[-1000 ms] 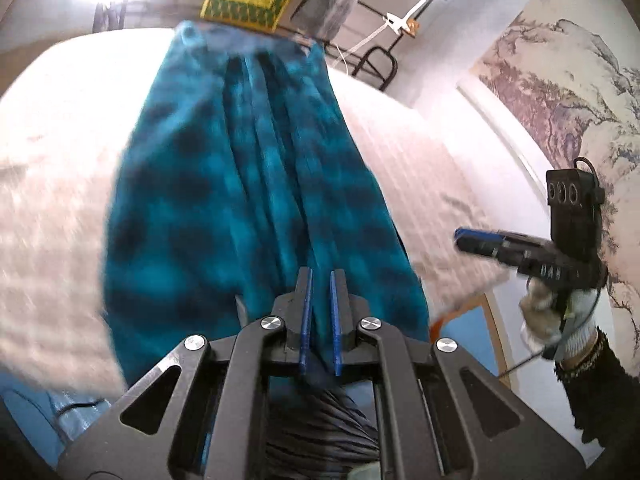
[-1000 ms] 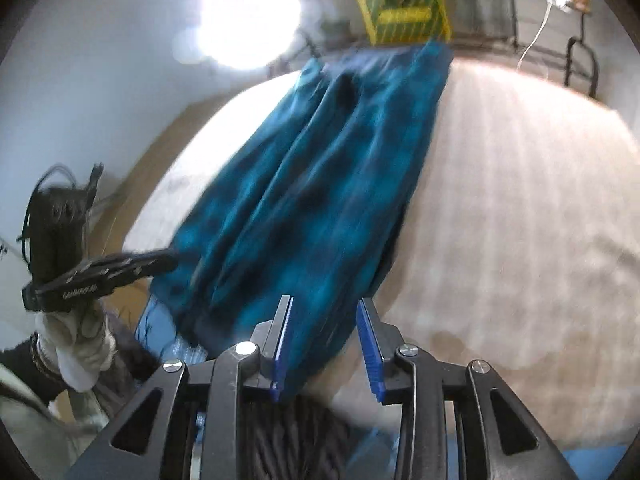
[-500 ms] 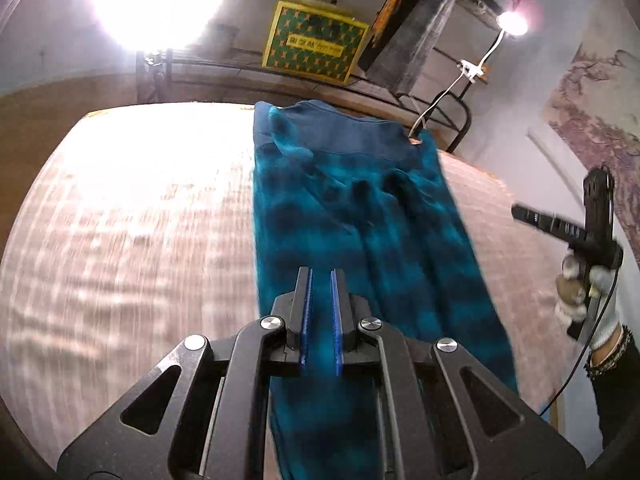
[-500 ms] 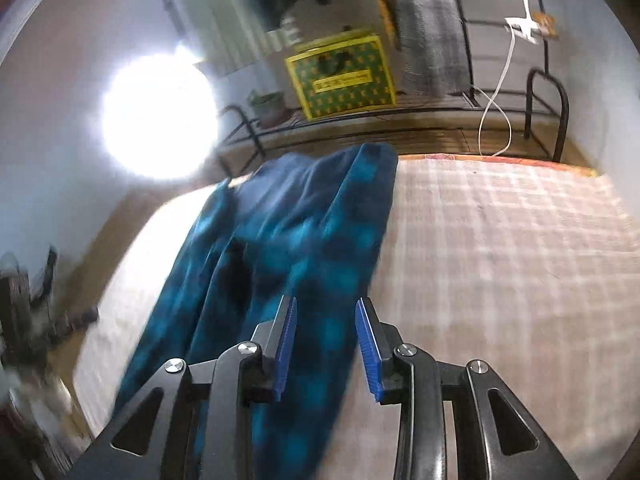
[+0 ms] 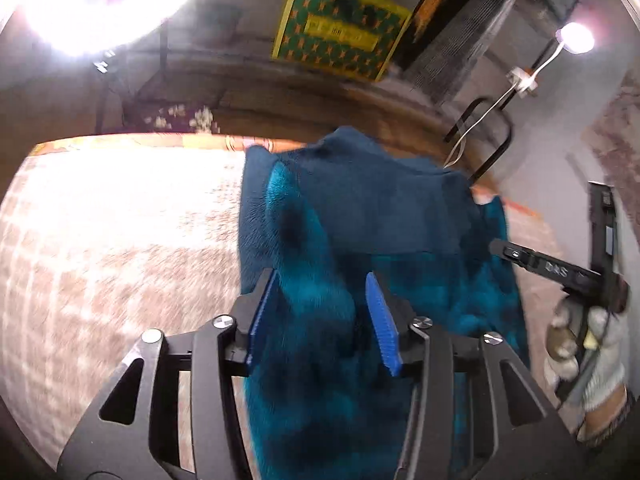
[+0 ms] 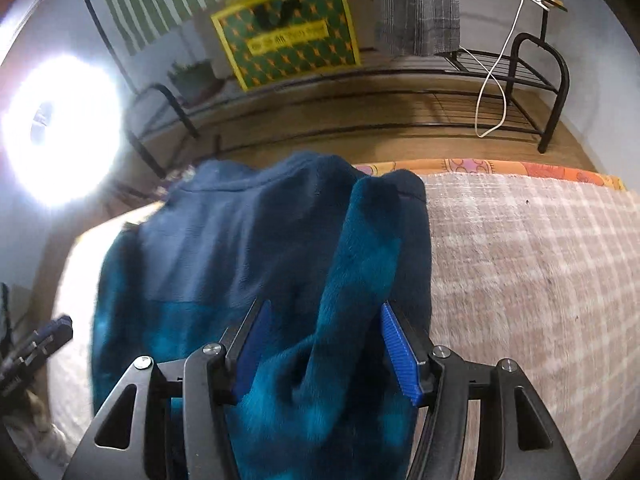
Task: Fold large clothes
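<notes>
A large teal and dark blue plaid fleece garment (image 5: pixel 360 240) lies folded lengthwise on the bed, its dark navy end at the far edge; it also shows in the right wrist view (image 6: pixel 260 248). My left gripper (image 5: pixel 324 316) is open, with a fold of the fabric lying loose between its blue pads. My right gripper (image 6: pixel 326 344) is open too, and a raised ridge of the fleece sits between its pads without being pinched. The right gripper also shows from the side in the left wrist view (image 5: pixel 560 272), held by a gloved hand at the garment's right edge.
The bed has a pale checked cover (image 6: pixel 520 260) with an orange patterned border at the far edge (image 6: pixel 480 168). Behind it stand a black metal rack (image 6: pixel 540 80), a yellow and green box (image 6: pixel 288 44) and hanging clothes. A bright ring lamp (image 6: pixel 56 136) glares at left.
Both grippers swept forward over the garment, carrying its near end toward the far edge. The left gripper, shut on the fabric before, has opened. The right gripper has opened wider.
</notes>
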A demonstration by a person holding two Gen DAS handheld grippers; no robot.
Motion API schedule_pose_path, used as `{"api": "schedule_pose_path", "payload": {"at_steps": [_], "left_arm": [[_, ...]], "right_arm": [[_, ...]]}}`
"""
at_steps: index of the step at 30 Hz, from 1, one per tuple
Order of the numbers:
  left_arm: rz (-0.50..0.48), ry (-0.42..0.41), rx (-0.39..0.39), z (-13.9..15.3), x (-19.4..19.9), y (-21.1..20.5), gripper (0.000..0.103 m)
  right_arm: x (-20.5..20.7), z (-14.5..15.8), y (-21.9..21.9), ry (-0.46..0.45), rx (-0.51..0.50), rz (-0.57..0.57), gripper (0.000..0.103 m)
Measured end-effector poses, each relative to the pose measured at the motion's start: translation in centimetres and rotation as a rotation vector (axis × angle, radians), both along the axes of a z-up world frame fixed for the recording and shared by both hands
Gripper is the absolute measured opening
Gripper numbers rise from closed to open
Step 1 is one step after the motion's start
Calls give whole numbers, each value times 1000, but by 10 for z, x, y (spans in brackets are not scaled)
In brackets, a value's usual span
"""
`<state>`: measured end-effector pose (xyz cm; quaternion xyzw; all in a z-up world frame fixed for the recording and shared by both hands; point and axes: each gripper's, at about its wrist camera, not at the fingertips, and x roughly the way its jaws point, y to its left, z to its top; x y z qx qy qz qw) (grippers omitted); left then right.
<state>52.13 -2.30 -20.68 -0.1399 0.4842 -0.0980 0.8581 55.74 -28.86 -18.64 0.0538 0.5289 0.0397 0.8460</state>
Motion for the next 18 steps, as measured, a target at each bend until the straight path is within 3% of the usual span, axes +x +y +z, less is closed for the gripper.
{"api": "schedule_pose_path", "payload": {"at_steps": [3,6,7,8,9,12,18], "left_arm": [[2,59,69,-21,25,-15,48],[3,66,170,-37,35,-26,48],[-1,44,193,-38,34,-29,43],[-8,11,228,-39,34,-33,22],[-18,8,243,-41,34,-36,11],[-19,-6,203,-42,30,-30,4],[-2,-43,12,-16,27,-2,3]], "right_arm": [[11,-11,5,25,-49,-8,55],[16,-15,7,27,-102,1,37],[18,-16,7,25,-121,3,28],[18,-15,5,22,-130,6,21],[19,-15,2,20,-126,6,19],[20,-12,-6,9,-85,14,7],[9,16,-12,-85,-14,49,3]]}}
